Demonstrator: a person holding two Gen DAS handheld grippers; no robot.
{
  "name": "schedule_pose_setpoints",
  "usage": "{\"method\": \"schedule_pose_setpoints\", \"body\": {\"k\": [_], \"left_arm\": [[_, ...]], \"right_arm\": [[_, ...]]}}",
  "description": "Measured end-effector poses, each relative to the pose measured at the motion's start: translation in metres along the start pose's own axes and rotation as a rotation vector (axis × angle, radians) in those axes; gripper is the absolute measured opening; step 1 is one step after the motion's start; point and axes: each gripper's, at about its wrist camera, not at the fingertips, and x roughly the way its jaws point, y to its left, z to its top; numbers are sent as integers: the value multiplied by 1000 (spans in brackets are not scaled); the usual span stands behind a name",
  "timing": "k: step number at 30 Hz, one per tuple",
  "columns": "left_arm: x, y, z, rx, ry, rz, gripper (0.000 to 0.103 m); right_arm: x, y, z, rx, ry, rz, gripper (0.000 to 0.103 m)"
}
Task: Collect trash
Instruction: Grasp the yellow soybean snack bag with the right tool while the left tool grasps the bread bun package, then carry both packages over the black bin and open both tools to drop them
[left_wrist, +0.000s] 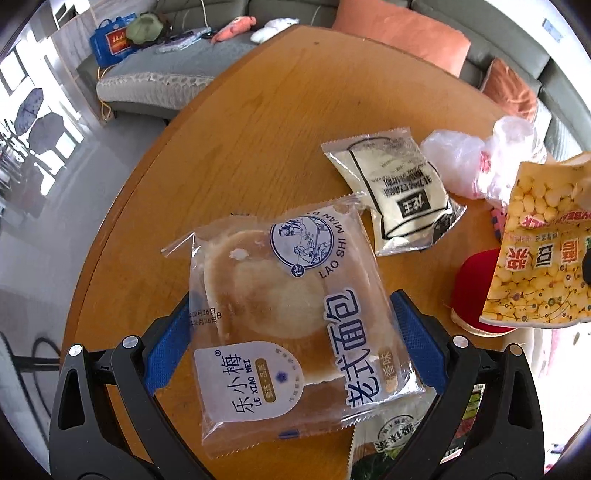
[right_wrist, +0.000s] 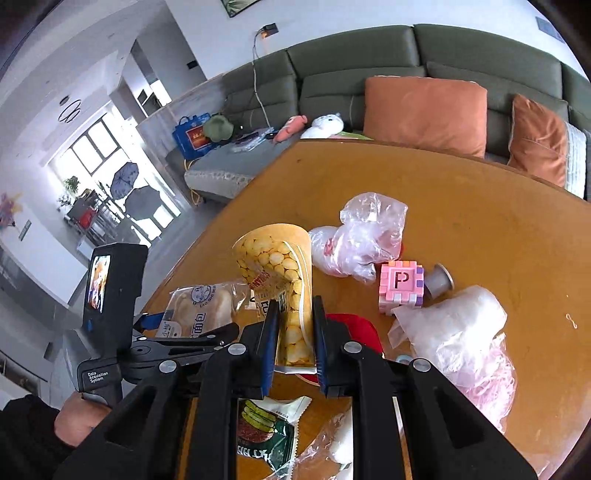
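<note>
My left gripper (left_wrist: 295, 332) is closed on a clear bread packet (left_wrist: 291, 325) with blue Chinese print, held above the round wooden table (left_wrist: 258, 122). The packet also shows in the right wrist view (right_wrist: 201, 306). My right gripper (right_wrist: 295, 332) is shut on a yellow soybean-print snack bag (right_wrist: 280, 273), held upright above the table; it also shows at the right of the left wrist view (left_wrist: 543, 240). A white sachet (left_wrist: 399, 195) and crumpled clear plastic bags (right_wrist: 362, 236) lie on the table.
A pink toy cube (right_wrist: 400, 291), a small grey capsule (right_wrist: 439, 278), another white plastic bag (right_wrist: 454, 332), a red object (right_wrist: 354, 326) and a green snack wrapper (right_wrist: 266, 435) lie on the table. A green sofa with orange cushions (right_wrist: 424, 110) stands behind.
</note>
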Motion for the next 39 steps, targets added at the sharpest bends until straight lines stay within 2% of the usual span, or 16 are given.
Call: {"method": "schedule_pose_setpoints", "body": {"k": [2, 5, 9, 17, 28, 39], "left_arm": [[-4, 4, -1, 11, -25, -13, 80], [-10, 10, -5, 35, -30, -62, 75], [-21, 22, -16, 55, -34, -122, 74], [-54, 64, -37, 83, -84, -150, 74], [-79, 143, -57, -33, -125, -117, 74], [-85, 272, -76, -225, -135, -20, 74]], "right_arm": [[-2, 3, 1, 10, -5, -5, 19], [-4, 9, 1, 15, -11, -15, 19], [-4, 23, 4, 13, -19, -27, 19], [4, 68, 9, -25, -23, -18, 19], [39, 163, 15, -116, 8, 54, 19], [94, 276, 19, -249, 83, 155, 20]]}}
